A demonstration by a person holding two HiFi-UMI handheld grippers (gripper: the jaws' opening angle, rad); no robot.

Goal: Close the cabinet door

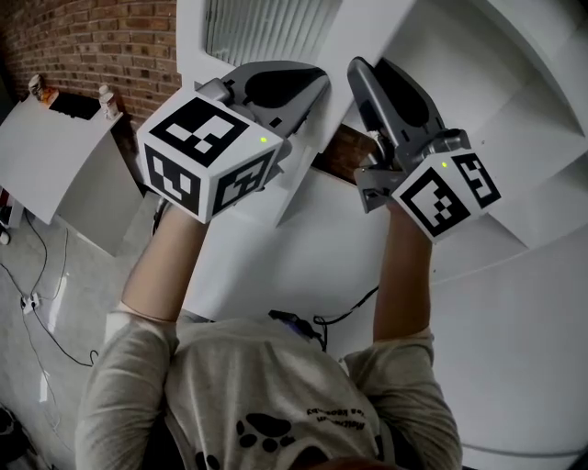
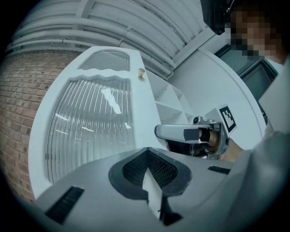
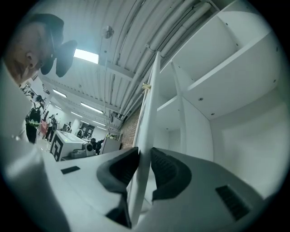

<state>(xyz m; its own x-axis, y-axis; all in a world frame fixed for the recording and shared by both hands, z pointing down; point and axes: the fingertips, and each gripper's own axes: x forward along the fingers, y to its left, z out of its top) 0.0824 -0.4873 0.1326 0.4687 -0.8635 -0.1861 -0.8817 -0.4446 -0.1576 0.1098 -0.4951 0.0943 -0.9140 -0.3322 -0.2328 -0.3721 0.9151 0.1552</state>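
Note:
The white cabinet door (image 1: 262, 27) has a ribbed glass pane and stands ajar in front of the open shelves (image 1: 514, 119). My right gripper (image 3: 144, 156) is shut on the door's free edge (image 3: 152, 90), which runs up between its pads. In the left gripper view the right gripper (image 2: 158, 131) meets that edge from the right. My left gripper (image 2: 147, 156) is lower on the same door (image 2: 90, 127), pads closed on a thin white strip of its frame. In the head view, left gripper (image 1: 308, 87) and right gripper (image 1: 358, 69) are raised side by side.
A brick wall (image 1: 92, 37) stands left of the cabinet. White boards (image 1: 55, 156) lean there, with a cable (image 1: 37, 303) on the floor. A small tan catch (image 2: 141, 72) sits on the door's upper edge. The cabinet's inner shelves (image 3: 226, 68) are bare.

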